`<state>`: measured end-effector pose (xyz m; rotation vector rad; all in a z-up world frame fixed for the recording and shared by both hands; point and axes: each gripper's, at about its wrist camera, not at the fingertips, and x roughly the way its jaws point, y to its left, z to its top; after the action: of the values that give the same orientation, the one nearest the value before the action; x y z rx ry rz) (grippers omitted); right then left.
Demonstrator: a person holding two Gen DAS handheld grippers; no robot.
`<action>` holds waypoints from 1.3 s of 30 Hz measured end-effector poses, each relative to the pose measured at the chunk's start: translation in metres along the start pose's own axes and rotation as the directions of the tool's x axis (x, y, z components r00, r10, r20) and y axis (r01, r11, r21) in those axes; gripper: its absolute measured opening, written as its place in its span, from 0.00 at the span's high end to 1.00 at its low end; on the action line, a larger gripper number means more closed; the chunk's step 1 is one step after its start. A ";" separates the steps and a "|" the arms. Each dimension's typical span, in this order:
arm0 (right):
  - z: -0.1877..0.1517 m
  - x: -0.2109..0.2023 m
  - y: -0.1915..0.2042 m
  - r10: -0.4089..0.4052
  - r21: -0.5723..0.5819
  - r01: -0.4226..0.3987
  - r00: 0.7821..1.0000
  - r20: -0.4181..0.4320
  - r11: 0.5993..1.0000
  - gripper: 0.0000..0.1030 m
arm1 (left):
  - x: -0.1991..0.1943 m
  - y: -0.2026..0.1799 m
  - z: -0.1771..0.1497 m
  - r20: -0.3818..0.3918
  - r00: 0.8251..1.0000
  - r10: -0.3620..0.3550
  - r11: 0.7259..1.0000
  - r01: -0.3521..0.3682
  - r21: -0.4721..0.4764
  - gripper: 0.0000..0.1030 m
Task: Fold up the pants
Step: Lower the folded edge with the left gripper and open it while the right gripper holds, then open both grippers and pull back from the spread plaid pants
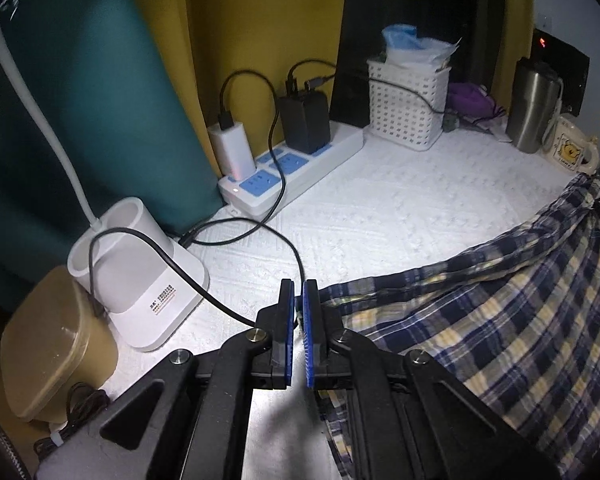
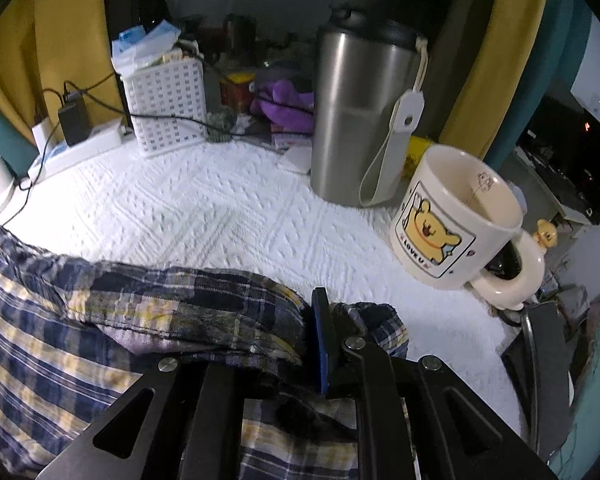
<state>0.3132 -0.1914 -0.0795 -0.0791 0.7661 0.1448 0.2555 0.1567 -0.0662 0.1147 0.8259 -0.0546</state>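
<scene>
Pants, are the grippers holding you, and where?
Yes. The right gripper pinches the plaid pants at a bunched edge; the left gripper seems to pinch another edge.

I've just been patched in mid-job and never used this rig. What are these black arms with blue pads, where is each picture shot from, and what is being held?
Each picture comes from a camera riding on a hand-held two-finger gripper, looking along its fingers. In the left view, the left gripper looks nearly shut at the edge of the blue-and-yellow plaid pants; whether it pinches cloth is unclear. In the right view, the right gripper is clamped on bunched cloth. On the white textured cover stand a steel tumbler, a bear mug and a white lattice basket.
</scene>
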 end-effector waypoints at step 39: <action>0.001 -0.010 0.066 0.214 -0.123 -0.215 0.977 -0.017 0.969 0.31 | -0.053 -0.020 -0.065 -0.038 0.998 -0.047 0.991 0.042 -0.125 0.62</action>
<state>0.2966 -0.1275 -0.0732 -0.1146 0.7683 0.3984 0.1706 0.1450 -0.0728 -0.0203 0.8710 -0.0425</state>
